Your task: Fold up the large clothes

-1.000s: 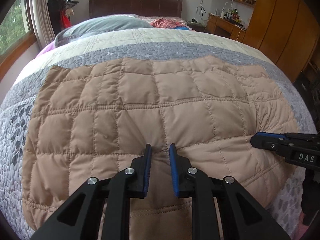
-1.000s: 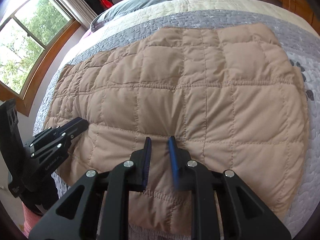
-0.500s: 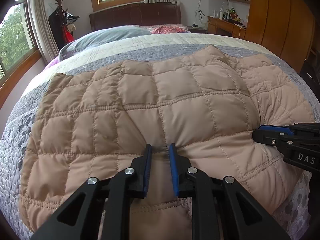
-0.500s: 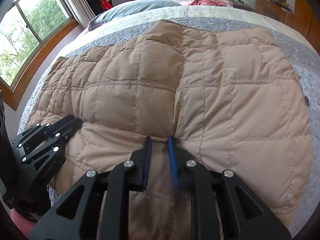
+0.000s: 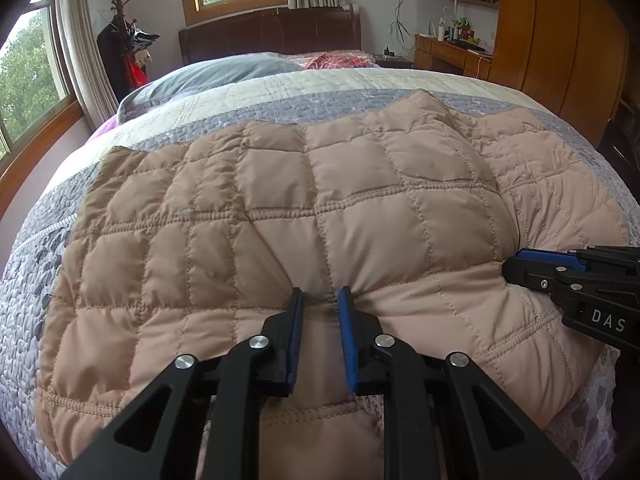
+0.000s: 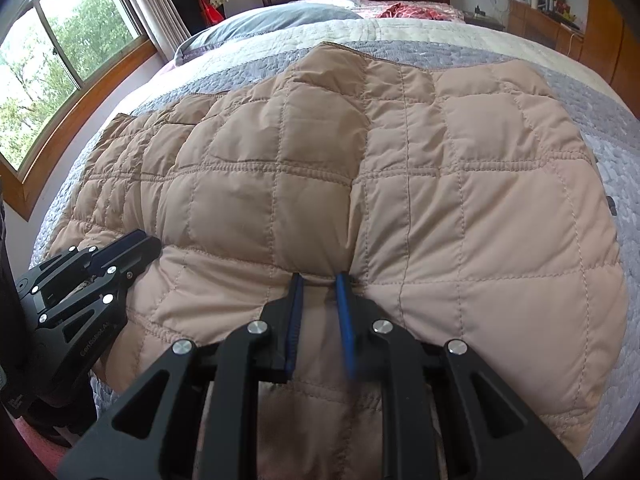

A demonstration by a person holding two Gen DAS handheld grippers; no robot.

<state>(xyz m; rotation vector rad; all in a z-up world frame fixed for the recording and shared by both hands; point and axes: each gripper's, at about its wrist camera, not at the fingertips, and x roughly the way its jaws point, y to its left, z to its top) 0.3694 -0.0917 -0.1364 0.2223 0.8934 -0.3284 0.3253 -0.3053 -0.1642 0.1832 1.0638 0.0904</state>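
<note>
Spread on the bed [image 5: 48, 240]: tan quilted coat [image 5: 360, 208], near hem gathered up by both tools. At left, left hand-held gripper [image 5: 322, 294] clamped on a pinch of the hem, fabric bunched between the blue pads. At right, right hand-held gripper [image 6: 320, 280] likewise closed on a pinch of the same hem.

Judged early in this fold: near edge gripped at two points and puckered, far edge rumpled into a peak toward the pillow [image 5: 224, 74], no crisp crease visible yet. Left to do, by this reading: carry the hem over to the far edge, lay it flat, then fold again to a compact bundle.

Left view alone: wardrobe [image 5: 560, 40] and desk [image 5: 452, 50] at right, plus the right tool seen from the side. Right view alone: big side window [image 6: 68, 52], the left tool from the side, and the coat's right edge in full.
</note>
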